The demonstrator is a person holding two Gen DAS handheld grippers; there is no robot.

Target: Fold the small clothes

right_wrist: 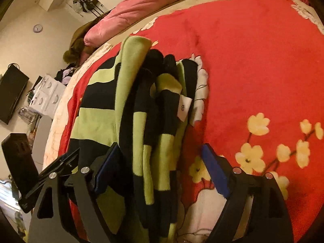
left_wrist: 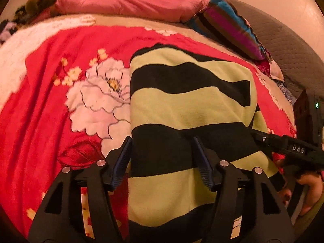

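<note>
Both hand-held grippers hang over a striped sweater on a bed. Left hand-held gripper has its blue pads spread, one at the sweater's left edge and one over a black stripe; the knit lies between and under them, and the pads do not visibly press it. Right hand-held gripper stands wider apart, its left pad beside the bunched fabric and its right pad over the bedspread, clear of the cloth.

The sweater, in lime-green and black bands, lies on the red floral bedspread, beside a large white flower print. From the right wrist view it is gathered into long folds, with ribbed cuffs hanging toward the camera and a white size label showing on its right side. In the left wrist view it looks flatter, with one side folded over.

A pink quilt lies along the far edge of the bed, next to a striped pillow. A person's hand shows at the right edge of the left wrist view, below the other gripper's black body.
</note>
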